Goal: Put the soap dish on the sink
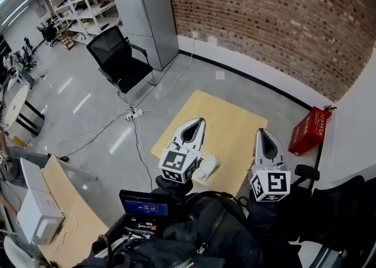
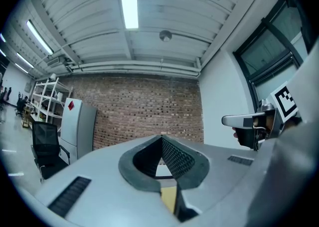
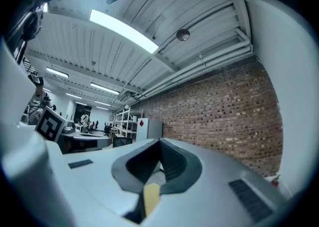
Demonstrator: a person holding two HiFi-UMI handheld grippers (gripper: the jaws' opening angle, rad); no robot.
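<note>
I see no sink in any view. A small white rounded thing point(image 1: 205, 168) lies by the left gripper's body over the pale wooden table point(image 1: 232, 117); I cannot tell whether it is the soap dish. My left gripper point(image 1: 198, 121) is held level above the table's near left part, its jaws meeting at the tip with nothing between them point(image 2: 161, 137). My right gripper point(image 1: 262, 132) hangs level over the table's right edge, jaws also together and empty point(image 3: 160, 141). Each gripper view looks across the room at the brick wall.
A brick wall point(image 1: 264, 20) runs behind the table. A red box point(image 1: 309, 130) stands on the floor at the right, a black office chair point(image 1: 117, 58) and a grey cabinet point(image 1: 147, 17) at the back left. Cables point(image 1: 132, 114) cross the floor. A small screen point(image 1: 144, 205) sits below the left gripper.
</note>
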